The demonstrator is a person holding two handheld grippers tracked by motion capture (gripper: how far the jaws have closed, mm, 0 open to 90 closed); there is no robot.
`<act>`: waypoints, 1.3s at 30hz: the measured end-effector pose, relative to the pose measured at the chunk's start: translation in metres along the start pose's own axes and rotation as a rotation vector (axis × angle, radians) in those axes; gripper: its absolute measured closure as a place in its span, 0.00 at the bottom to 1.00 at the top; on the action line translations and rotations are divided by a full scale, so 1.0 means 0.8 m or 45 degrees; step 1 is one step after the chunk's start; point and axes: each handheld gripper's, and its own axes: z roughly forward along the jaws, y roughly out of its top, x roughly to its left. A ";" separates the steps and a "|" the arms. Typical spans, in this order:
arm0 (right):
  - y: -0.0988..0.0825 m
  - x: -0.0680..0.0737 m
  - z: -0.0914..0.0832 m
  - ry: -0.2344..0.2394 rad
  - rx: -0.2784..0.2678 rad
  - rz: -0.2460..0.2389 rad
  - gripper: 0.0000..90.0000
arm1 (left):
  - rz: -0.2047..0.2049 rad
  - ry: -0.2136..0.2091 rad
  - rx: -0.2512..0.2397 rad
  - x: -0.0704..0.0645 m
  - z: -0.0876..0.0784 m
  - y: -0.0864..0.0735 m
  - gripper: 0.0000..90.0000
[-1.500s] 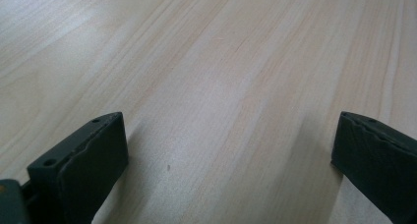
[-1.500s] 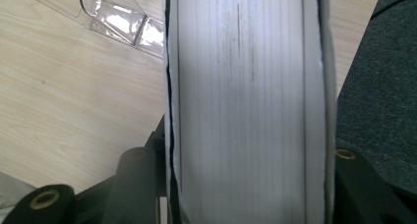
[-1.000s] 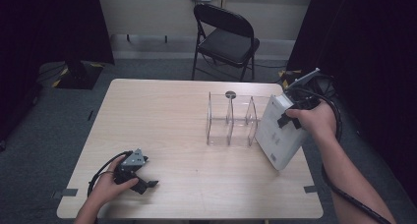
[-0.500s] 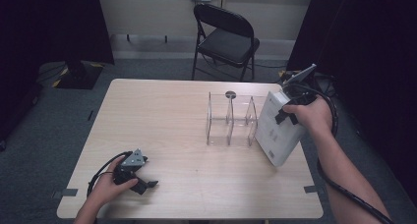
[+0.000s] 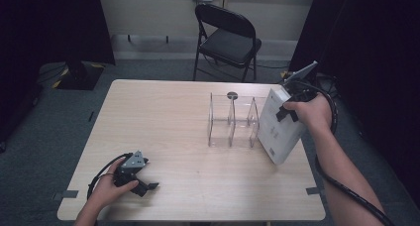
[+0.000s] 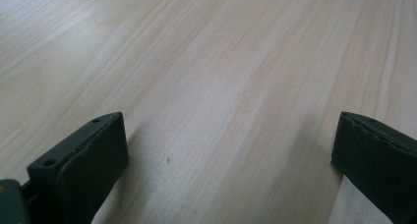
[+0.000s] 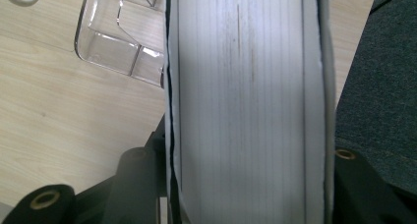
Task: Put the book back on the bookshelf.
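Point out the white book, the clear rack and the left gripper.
white book (image 5: 278, 129), high view, on its white cover.
clear rack (image 5: 233, 122), high view, on its middle divider.
left gripper (image 6: 228, 160), left gripper view, midway between its open fingertips, over bare table.

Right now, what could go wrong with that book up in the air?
The right gripper pinches the book near its top only, tilted, so it might slip or swing. Its lower corner hangs beside the clear rack and could knock it. The book also sits near the table edge, so a drop might land on the floor.
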 end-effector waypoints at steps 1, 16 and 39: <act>0.001 0.001 0.000 -0.004 0.001 -0.004 0.58 | 0.000 0.000 -0.001 0.000 0.000 0.000 0.00; 0.014 0.006 0.004 -0.024 0.000 0.008 0.58 | 0.000 0.001 0.000 0.000 0.000 0.000 0.00; 0.029 0.006 0.008 -0.026 -0.007 0.024 0.58 | 0.000 0.000 -0.001 0.000 0.000 -0.001 0.00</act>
